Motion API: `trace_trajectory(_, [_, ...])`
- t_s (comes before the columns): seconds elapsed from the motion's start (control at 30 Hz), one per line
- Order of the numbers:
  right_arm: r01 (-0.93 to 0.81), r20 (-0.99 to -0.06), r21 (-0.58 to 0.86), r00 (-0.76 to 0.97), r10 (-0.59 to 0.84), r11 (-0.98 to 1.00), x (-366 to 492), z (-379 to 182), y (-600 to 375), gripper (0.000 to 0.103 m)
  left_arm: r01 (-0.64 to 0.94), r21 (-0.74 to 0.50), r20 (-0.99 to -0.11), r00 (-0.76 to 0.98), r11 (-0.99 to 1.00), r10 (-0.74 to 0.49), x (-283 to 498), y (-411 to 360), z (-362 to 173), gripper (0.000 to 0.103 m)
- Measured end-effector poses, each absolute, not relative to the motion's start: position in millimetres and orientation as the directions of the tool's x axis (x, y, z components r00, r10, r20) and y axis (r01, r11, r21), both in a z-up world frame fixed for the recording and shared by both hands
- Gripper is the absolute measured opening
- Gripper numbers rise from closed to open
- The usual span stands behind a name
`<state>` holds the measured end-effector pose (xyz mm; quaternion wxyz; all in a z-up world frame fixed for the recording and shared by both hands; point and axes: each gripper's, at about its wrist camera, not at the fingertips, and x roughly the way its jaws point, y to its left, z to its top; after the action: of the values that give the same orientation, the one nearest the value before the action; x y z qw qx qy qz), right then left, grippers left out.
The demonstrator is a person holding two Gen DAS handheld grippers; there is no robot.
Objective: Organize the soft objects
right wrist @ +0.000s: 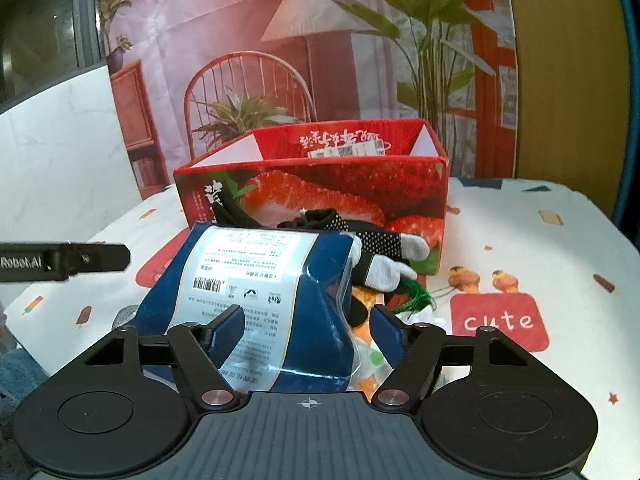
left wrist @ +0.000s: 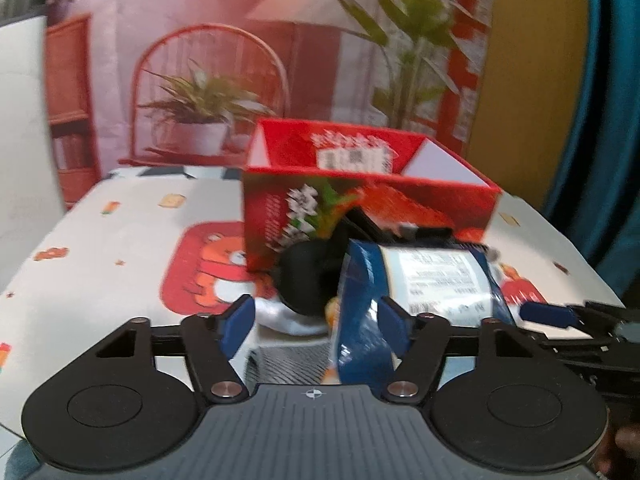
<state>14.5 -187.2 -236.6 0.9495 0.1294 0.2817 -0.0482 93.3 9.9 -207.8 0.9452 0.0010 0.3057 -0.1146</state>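
Left wrist view
- Your left gripper (left wrist: 316, 320): jaws partway open. The blue packet (left wrist: 360, 320) has its near edge between the blue pads (left wrist: 236, 326), but you cannot tell from this blurred view whether they press on it.
- Ahead of the fingers: a black soft item (left wrist: 304, 280) on something white, just past the fingertips, touching the packet's left side.
- Beyond those: the red strawberry box (left wrist: 360, 208), open-topped. Only a label shows on its inner wall; its floor is hidden.
- Far right: your right gripper (left wrist: 548, 316), beside the packet's other end.

Right wrist view
- Your right gripper (right wrist: 308, 328): jaws partway open around the blue packet (right wrist: 256, 280). The left pad lies against the packet face; the right pad stands beside its edge. A firm pinch is not shown.
- Just right of the fingers: a black-and-grey dotted glove (right wrist: 380, 248) and a green tassel (right wrist: 416, 300), on the patterned tablecloth (right wrist: 520, 240).
- Straight ahead: the strawberry box (right wrist: 320, 192), well within reach.

Progress
- Done: nothing visibly boxed yet.
- Left: packet, glove, black item and the small pieces all sit outside the box.
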Motion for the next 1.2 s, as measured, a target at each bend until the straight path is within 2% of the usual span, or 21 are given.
trace_trajectory(0.33, [0.153, -0.566, 0.265, 0.824, 0.025, 0.952, 18.7, -244.8, -191.0, 0.063, 0.287, -0.197, -0.635, 0.691, 0.937, -0.345, 116.7, 11.8, -227.3, 0.052])
trace_trajectory(0.57, [0.155, -0.581, 0.290, 0.813, 0.045, 0.944, 23.4, -254.1, -193.3, 0.061, 0.321, -0.250, -0.655, 0.639, 0.914, -0.404, 122.2, 6.1, -245.4, 0.050])
trace_trajectory(0.7, [0.157, -0.584, 0.287, 0.811, 0.043, 0.945, 24.9, -256.1, -192.0, 0.061, 0.325, -0.249, -0.654, 0.638, 0.912, -0.406, 122.0, 6.1, -250.9, 0.050])
trace_trajectory(0.87, [0.164, -0.592, 0.294, 0.805, 0.044, 0.942, 26.7, -258.3, -193.7, 0.061, 0.315, -0.244, -0.652, 0.646, 0.917, -0.396, 121.3, 8.4, -253.2, 0.041])
trace_trajectory(1.13, [0.171, -0.591, 0.309, 0.805, 0.048, 0.936, 27.3, -260.6, -196.3, 0.063, 0.321, -0.248, -0.644, 0.650, 0.914, -0.403, 118.1, 7.9, -252.8, 0.040])
trace_trajectory(1.2, [0.165, -0.580, 0.309, 0.813, 0.049, 0.937, 25.4, -258.7, -195.5, 0.059, 0.336, -0.242, -0.628, 0.661, 0.910, -0.411, 114.9, 7.5, -250.2, 0.040])
